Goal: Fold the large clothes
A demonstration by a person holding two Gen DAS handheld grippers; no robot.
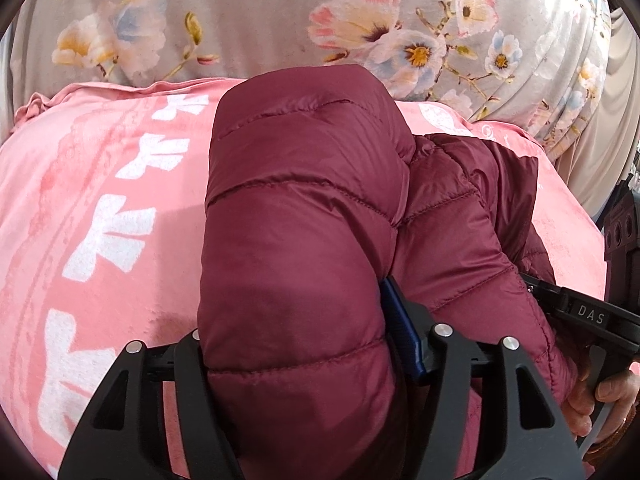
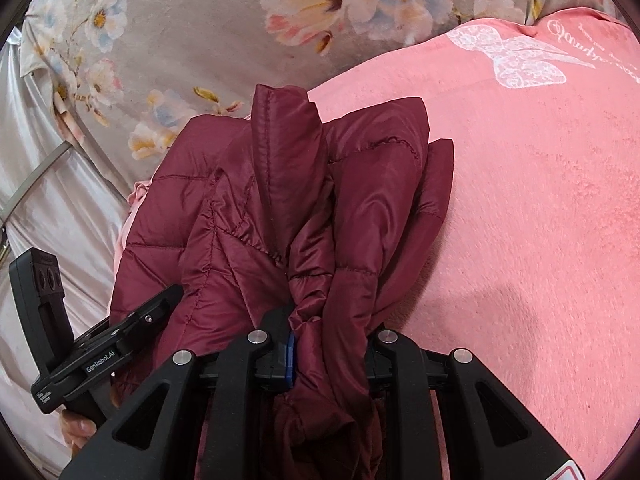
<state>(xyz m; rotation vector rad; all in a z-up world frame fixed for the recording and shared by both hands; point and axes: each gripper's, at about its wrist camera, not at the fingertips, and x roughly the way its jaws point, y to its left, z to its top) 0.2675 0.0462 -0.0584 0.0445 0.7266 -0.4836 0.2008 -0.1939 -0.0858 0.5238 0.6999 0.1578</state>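
A maroon quilted puffer jacket [image 1: 304,208] lies bunched on a pink blanket [image 1: 80,200]. My left gripper [image 1: 296,344] has a thick padded fold of it filling the gap between its jaws, with the blue pad [image 1: 400,328] against the fabric. In the right wrist view the same jacket [image 2: 280,200] rises in folds, and my right gripper [image 2: 332,344] is shut on a gathered bunch of its fabric. Both sets of fingertips are hidden by the cloth. Each gripper shows at the edge of the other's view, held by a hand.
The pink blanket [image 2: 520,220] with white lace print covers a bed, over a grey floral sheet [image 1: 260,20]. Pale satin cloth [image 2: 60,220] hangs at the left of the right wrist view. A hand [image 1: 600,396] holds the right gripper's handle.
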